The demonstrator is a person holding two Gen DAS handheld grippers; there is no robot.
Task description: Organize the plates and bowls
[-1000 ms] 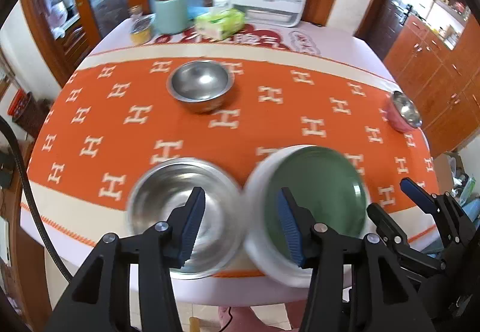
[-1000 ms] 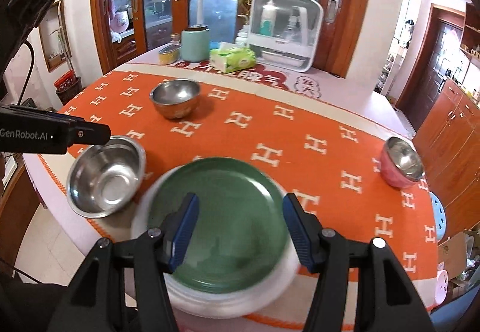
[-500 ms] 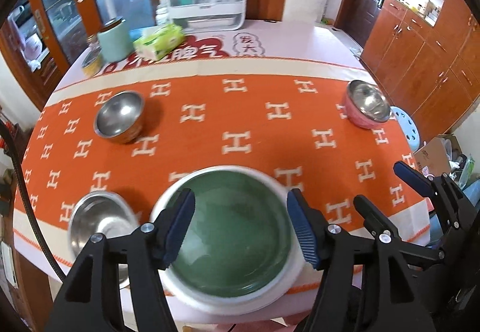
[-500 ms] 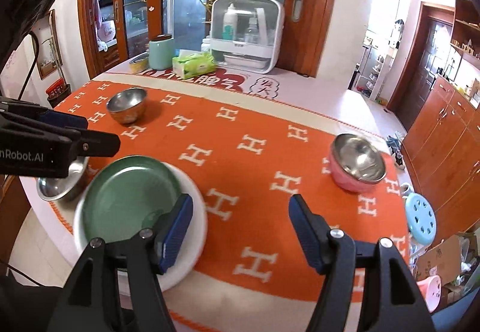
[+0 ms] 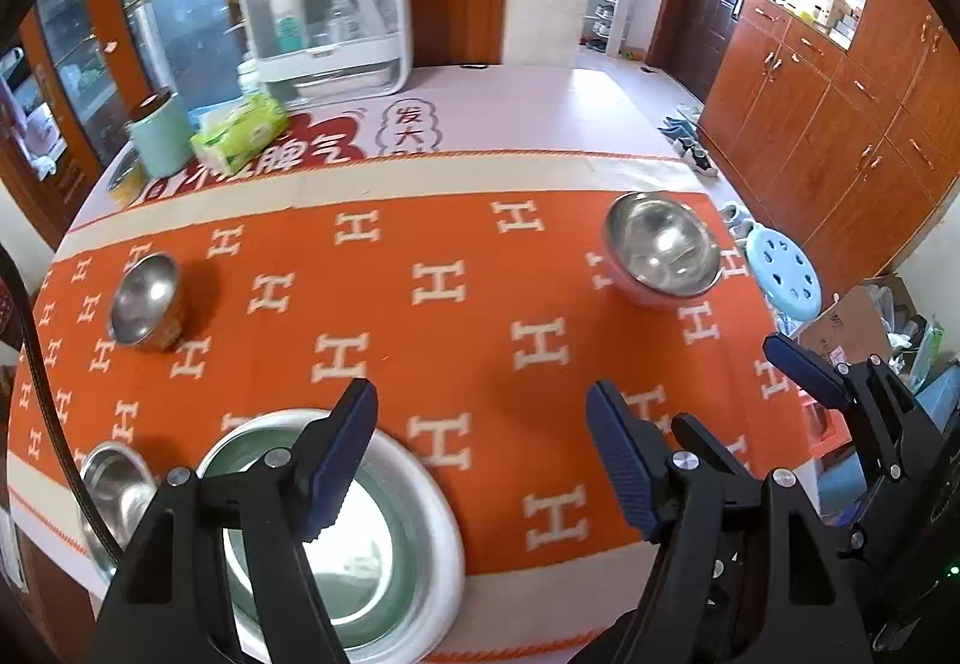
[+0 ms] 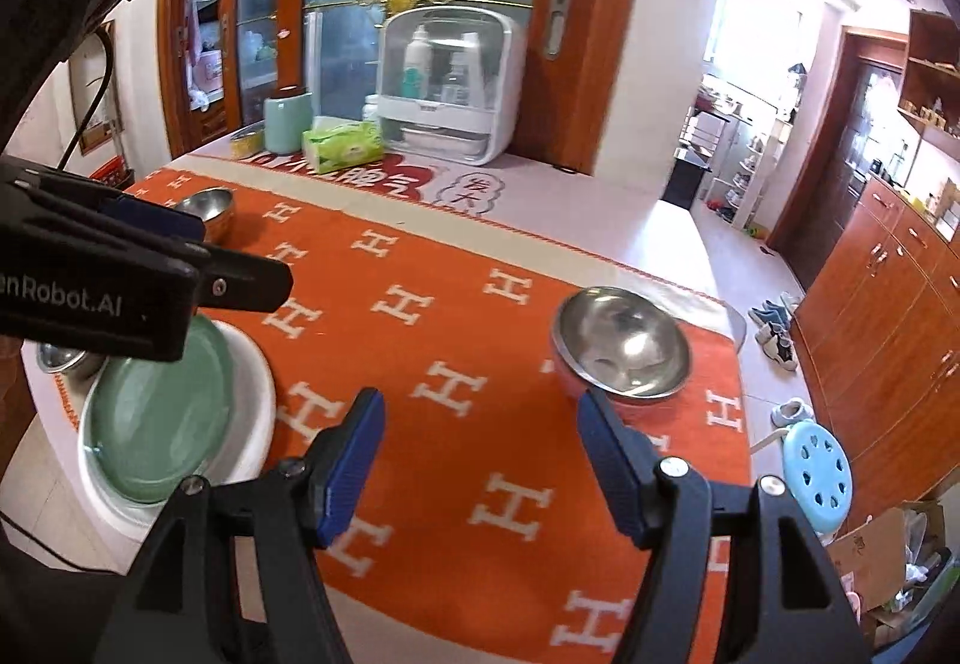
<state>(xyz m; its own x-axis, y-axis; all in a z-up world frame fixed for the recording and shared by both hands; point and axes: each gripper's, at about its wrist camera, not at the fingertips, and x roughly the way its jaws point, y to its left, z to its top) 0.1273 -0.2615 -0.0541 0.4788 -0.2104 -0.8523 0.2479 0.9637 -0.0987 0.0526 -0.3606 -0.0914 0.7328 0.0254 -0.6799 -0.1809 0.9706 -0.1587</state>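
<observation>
A green plate lies on a white plate at the table's near left edge, with a steel bowl beside it. Further back on the left sits a small steel bowl. A pink-sided steel bowl stands at the far right. My left gripper hovers over bare orange cloth, its jaws opening with nothing between them; its left finger overlaps the plates. My right gripper is open and empty, and the pink bowl is just beyond its right fingertip. The green plate shows at the left.
An orange H-patterned cloth covers the table. At the back stand a white dish cabinet, a tissue pack, a mint canister and a yellow tin. A blue stool and wooden cupboards lie beyond the right edge.
Both grippers have swung right across the table, away from the plates and near steel bowl, which now sit at the left. The pink bowl has come closer. The left jaws have widened.
</observation>
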